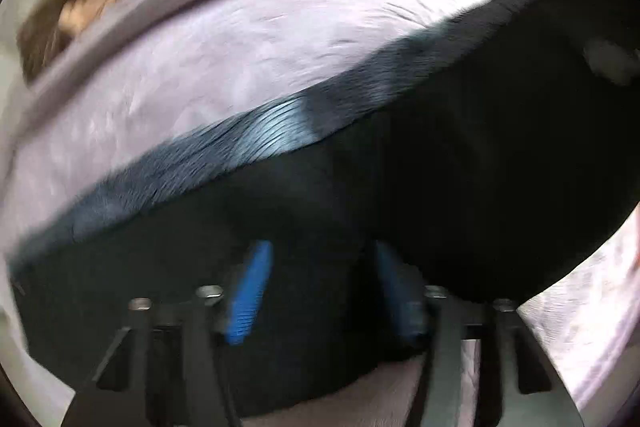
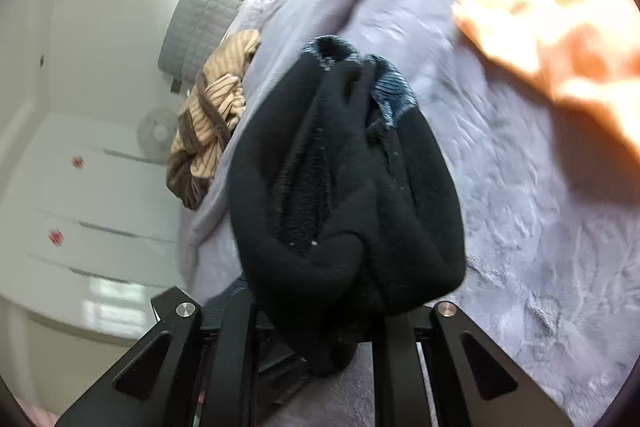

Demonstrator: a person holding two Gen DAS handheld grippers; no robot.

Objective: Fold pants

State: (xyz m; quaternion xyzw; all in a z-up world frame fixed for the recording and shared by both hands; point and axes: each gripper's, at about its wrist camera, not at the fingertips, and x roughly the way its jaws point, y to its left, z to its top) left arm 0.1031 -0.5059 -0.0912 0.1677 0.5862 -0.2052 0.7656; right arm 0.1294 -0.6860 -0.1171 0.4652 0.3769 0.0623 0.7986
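Observation:
The black pants [image 1: 460, 167] with a ribbed dark-blue waistband [image 1: 256, 143] fill the left wrist view over a lilac blanket. My left gripper [image 1: 320, 267] has its blue fingers [image 1: 248, 291] spread apart with the black cloth lying over and between them. In the right wrist view the pants [image 2: 344, 187] hang bunched in a thick wad right in front of the camera. My right gripper [image 2: 320, 315] is shut on that wad, its fingertips buried in the cloth.
The lilac fleece blanket [image 2: 540, 227] covers the bed. A striped tan garment [image 2: 212, 115] lies at the bed's left edge. An orange cloth [image 2: 560, 7] lies at the upper right. A white dresser [image 2: 80, 207] and a grey headboard [image 2: 200, 11] stand beyond.

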